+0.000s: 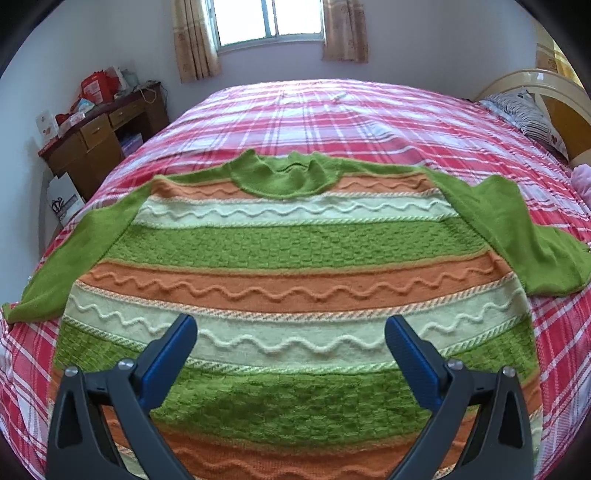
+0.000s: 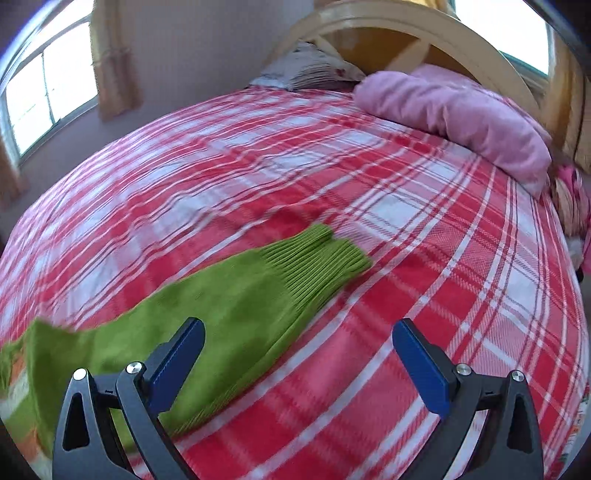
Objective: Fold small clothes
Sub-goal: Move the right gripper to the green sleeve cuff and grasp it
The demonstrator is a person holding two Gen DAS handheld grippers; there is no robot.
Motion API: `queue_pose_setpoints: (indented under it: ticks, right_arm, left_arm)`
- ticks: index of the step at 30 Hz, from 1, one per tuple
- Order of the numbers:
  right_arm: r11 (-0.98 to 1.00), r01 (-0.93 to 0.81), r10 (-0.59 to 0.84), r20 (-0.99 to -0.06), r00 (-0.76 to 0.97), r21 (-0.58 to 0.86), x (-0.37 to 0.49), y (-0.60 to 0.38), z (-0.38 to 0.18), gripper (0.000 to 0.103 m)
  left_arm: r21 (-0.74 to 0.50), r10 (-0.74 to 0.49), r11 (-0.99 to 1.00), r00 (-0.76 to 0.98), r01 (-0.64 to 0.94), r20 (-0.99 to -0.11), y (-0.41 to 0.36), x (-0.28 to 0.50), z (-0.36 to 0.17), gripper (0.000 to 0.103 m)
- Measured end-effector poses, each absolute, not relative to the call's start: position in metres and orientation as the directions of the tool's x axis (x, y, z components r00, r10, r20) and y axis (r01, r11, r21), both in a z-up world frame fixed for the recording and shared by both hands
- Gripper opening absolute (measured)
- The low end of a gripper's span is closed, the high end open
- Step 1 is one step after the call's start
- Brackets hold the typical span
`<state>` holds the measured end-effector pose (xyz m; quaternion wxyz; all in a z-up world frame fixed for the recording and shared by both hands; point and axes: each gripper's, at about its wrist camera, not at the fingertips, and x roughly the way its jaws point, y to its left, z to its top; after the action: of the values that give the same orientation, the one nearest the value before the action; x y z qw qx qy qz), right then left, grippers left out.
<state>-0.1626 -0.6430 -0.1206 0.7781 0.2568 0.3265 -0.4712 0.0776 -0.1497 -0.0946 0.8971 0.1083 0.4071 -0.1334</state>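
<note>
Two grippers hang over a bed (image 1: 369,110) covered in a red, pink and white plaid sheet, and neither grips anything. The left gripper (image 1: 290,334) has its blue-padded fingers spread wide above the lower part of a striped sweater (image 1: 288,243), with nothing between them. The right gripper (image 2: 297,338) is likewise spread apart, its left finger (image 2: 177,365) over the green sleeve (image 2: 236,310) and its right finger over bare sheet; whether either pad touches the cloth is hard to judge from this blurred view.

The sweater lies flat and face up across the middle of the bed, its green collar (image 1: 286,177) toward the far edge under the window (image 1: 269,18) and its hem toward the near edge. Its body carries bands of green, orange and pale cream with raised wavy lines. Both green sleeves are stretched outward, one toward the bed's left edge, the other bent toward the right edge. In the right wrist view that sleeve ends in a ribbed cuff (image 2: 321,254) lying on the sheet, pointing toward the headboard (image 2: 406,33).

A pink pillow (image 2: 461,114) rests at the head end, against the headboard, with a patterned pillow (image 2: 310,66) beside it. A wooden desk (image 1: 103,133) piled with small items stands in the room's corner beyond the bed's left edge.
</note>
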Motion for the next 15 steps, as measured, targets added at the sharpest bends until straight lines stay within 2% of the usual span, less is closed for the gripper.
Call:
queue_pose_setpoints:
  ticks: [3, 6, 11, 12, 13, 15]
  right_arm:
    - [0.374, 0.912, -0.531, -0.766, 0.361, 0.171, -0.172, -0.674, -0.130, 0.101]
    - [0.319, 0.919, -0.484, -0.793, 0.369, 0.233, -0.182, -0.700, -0.142, 0.082]
    - [0.338, 0.914, -0.488, -0.788, 0.375, 0.225, -0.175, -0.712, -0.142, 0.081]
    - [0.340, 0.915, -0.496, -0.785, 0.371, 0.217, -0.174, -0.713, -0.143, 0.077]
    - [0.346, 0.917, -0.507, -0.784, 0.359, 0.196, -0.172, -0.714, -0.143, 0.067]
    - [0.368, 0.916, -0.512, -0.788, 0.342, 0.159, -0.165, -0.716, -0.145, 0.060]
  left_arm:
    - [0.089, -0.148, 0.941, 0.635, 0.327, -0.758, -0.148, 0.077, -0.096, 0.103]
    - [0.091, -0.143, 0.943, 0.635, 0.321, -0.759, -0.145, 0.080, -0.098, 0.103]
    - [0.065, -0.146, 0.949, 0.614, 0.308, -0.776, -0.141, 0.086, -0.103, 0.103]
    - [0.062, -0.146, 0.950, 0.609, 0.307, -0.779, -0.141, 0.087, -0.103, 0.103]
    - [0.060, -0.148, 0.950, 0.609, 0.308, -0.780, -0.140, 0.087, -0.104, 0.103]
    - [0.062, -0.148, 0.949, 0.611, 0.309, -0.777, -0.139, 0.087, -0.103, 0.103]
